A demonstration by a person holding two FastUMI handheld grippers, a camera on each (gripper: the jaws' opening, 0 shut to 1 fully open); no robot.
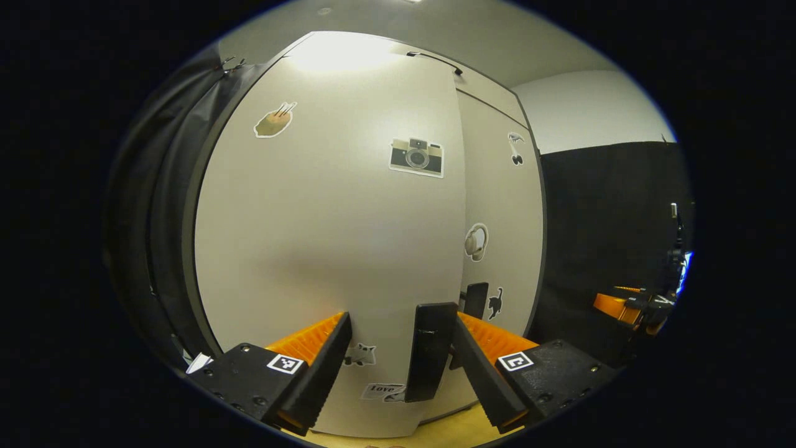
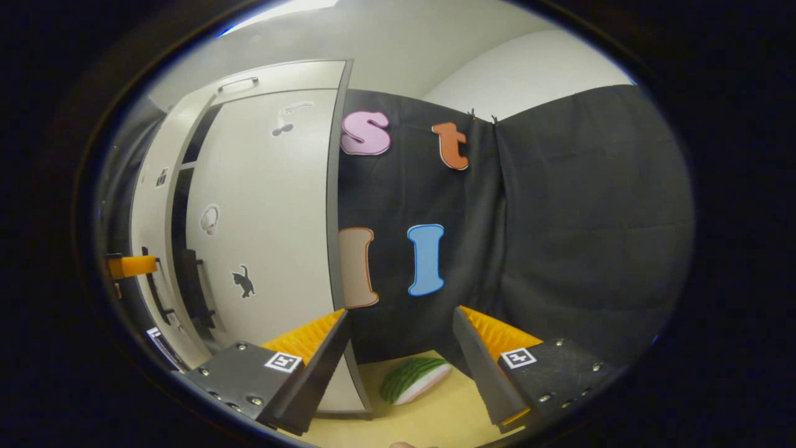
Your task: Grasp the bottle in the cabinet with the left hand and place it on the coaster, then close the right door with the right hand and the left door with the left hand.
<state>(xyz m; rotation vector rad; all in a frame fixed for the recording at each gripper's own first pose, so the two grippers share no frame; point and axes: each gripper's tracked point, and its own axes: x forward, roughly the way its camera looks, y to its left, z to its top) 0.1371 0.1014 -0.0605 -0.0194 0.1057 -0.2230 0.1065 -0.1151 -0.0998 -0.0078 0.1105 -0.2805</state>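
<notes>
Left gripper (image 1: 398,367) stood with fingers wide apart, empty, around the rigid left door (image 1: 323,236) handle (image 1: 429,358) at lower centre, a firm hold.

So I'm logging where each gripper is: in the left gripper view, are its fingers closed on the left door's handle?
No: the left gripper is open, its fingers apart, with the black handle standing between them untouched.

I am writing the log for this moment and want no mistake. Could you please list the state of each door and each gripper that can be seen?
Left white cabinet door with the camera sticker: nearly shut, a narrow gap left.
Right white cabinet door with the cat sticker: shut.
Left gripper: open, around the left door's black handle.
Right gripper: open, holding nothing.
</notes>
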